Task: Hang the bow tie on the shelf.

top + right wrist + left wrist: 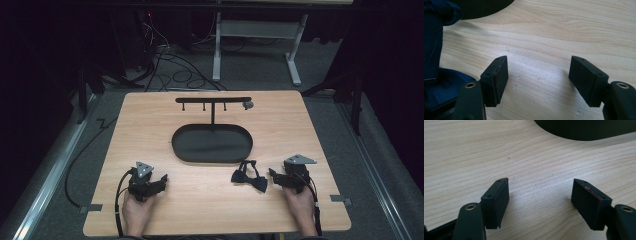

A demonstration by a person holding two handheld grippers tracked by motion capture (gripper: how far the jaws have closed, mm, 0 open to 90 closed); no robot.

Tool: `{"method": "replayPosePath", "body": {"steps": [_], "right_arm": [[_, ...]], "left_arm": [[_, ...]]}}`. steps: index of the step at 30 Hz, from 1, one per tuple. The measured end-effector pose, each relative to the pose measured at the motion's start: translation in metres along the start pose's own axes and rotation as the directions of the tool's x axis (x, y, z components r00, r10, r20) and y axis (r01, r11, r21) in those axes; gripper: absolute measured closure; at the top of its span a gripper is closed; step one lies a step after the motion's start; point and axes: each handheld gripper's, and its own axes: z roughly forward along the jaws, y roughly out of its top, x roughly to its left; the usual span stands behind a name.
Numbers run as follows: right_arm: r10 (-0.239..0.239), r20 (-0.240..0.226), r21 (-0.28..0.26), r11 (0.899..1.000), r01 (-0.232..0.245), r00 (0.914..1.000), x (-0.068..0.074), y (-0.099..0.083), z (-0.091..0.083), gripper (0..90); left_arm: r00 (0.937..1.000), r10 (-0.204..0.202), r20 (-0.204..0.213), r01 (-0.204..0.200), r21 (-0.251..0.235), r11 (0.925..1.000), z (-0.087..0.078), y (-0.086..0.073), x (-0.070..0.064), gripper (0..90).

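Two tongs wide open, nothing held

Both rest low on the pale wooden counter (210, 200), one in each hand. Left tongs (540, 202) stand with jaws spread wide over bare wood, a black oval metal tray (586, 130) ahead of them. Right tongs (537, 81) gape just as wide and grip nothing; a dark navy fabric bow tie (435, 50) lies just beside their left jaw. From the high view the bow tie (249, 176) sits between the tray's near rim (212, 160) and the right tongs (274, 175). A black T-shaped hanger stand (213, 100) rises behind the tray.
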Motion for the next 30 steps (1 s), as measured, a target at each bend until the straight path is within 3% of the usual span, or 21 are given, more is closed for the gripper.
{"method": "replayPosePath", "body": {"steps": [20,23,30], "right_arm": [[0.001,0.003,-0.003,1.0,-0.001,1.0,0.0011,-0.0006,-0.0006,34.8],[-0.01,-0.013,-0.006,1.0,0.01,0.9999,0.0018,-0.0009,-0.0015,41.5],[-0.007,-0.008,-0.013,1.0,0.007,0.9999,0.0046,-0.0024,-0.0029,44.2]], "left_arm": [[1.0,0.001,0.002,-0.001,0.001,1.0,-0.0016,-0.0016,-0.0032,29.1],[1.0,0.002,0.003,-0.002,0.001,1.0,-0.0016,-0.0017,-0.0032,28.8],[1.0,0.003,0.005,-0.003,0.002,1.0,-0.0015,-0.0017,-0.0032,28.3]]}}
